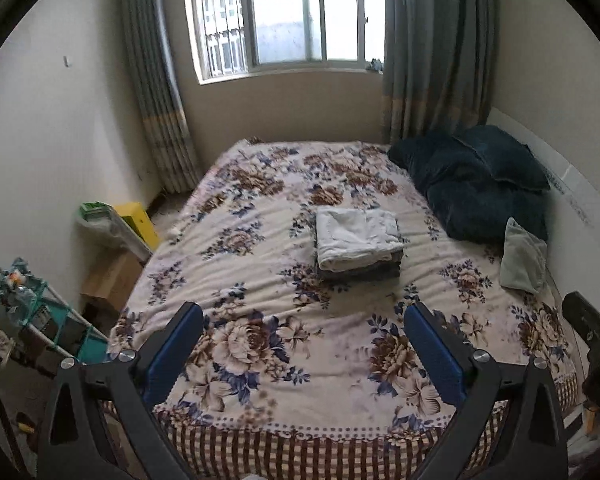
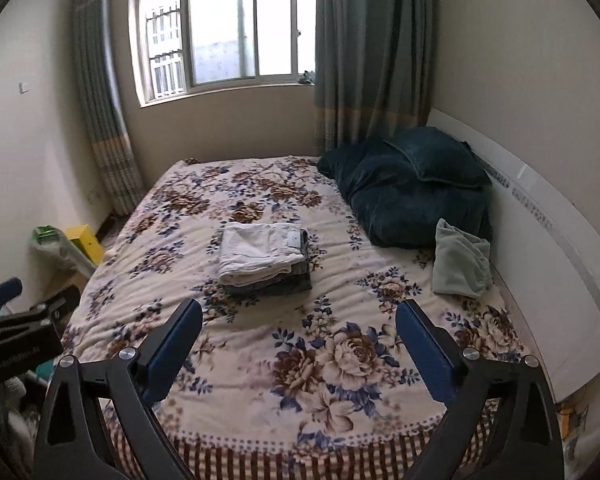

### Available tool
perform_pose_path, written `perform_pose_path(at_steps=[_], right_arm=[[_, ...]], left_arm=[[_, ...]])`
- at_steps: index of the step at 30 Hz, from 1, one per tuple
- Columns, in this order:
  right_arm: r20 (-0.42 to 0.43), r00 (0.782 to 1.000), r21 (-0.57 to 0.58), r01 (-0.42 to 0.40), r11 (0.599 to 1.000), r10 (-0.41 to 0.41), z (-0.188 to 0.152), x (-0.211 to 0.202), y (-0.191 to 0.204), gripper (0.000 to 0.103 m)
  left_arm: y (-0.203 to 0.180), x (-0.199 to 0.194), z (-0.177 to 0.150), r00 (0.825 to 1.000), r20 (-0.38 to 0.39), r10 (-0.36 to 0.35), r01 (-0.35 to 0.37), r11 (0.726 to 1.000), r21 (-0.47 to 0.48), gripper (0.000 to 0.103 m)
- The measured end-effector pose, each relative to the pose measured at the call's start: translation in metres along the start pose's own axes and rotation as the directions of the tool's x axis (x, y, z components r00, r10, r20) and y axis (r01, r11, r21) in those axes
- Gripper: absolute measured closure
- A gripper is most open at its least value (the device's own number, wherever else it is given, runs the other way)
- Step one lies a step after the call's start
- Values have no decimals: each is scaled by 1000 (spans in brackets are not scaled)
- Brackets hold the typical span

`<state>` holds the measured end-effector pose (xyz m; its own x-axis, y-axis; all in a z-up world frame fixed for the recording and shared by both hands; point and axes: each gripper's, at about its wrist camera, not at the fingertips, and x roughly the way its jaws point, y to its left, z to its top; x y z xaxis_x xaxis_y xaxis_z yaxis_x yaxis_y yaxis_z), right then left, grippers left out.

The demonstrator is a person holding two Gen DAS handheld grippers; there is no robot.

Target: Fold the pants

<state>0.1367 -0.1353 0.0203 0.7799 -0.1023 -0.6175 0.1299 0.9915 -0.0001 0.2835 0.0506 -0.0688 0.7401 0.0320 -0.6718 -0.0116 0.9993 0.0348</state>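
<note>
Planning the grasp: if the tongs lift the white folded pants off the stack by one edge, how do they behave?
Probably floppy: the white folded pants are soft cloth in loose layers, so an edge lift would likely unfold them. They lie on a grey folded garment, which may drag along.

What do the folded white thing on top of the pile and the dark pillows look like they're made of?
The white folded pants look like matte woven cotton, perhaps denim: thick, stiff layers and a seam edge. The dark teal pillows look like velvet or plush, since their creases catch a soft sheen. Neither can be confirmed by sight alone.
</note>
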Motion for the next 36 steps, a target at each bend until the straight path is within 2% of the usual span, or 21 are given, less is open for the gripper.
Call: perform_pose_path(at_steps=[8,16,24,36], right_arm=[[22,997,-25,-75,997,76,-10,-85,-22,3],[46,994,-39,-101,994,103,-13,-129,-43,3],[43,994,-28,-103,994,104,-10,-129,-59,2],[56,997,-30,-47,998,49,25,-62,-46,2]], left_arm=[[-14,-67,-24,998,49,33,-32,999,-25,0],[-24,-95,-38,998,55,17,-15,999,-40,0],[-33,-92,-36,998,70,10,-7,999,-42,0],[-33,-46,-7,993,86,81,-77,996,-54,0]])
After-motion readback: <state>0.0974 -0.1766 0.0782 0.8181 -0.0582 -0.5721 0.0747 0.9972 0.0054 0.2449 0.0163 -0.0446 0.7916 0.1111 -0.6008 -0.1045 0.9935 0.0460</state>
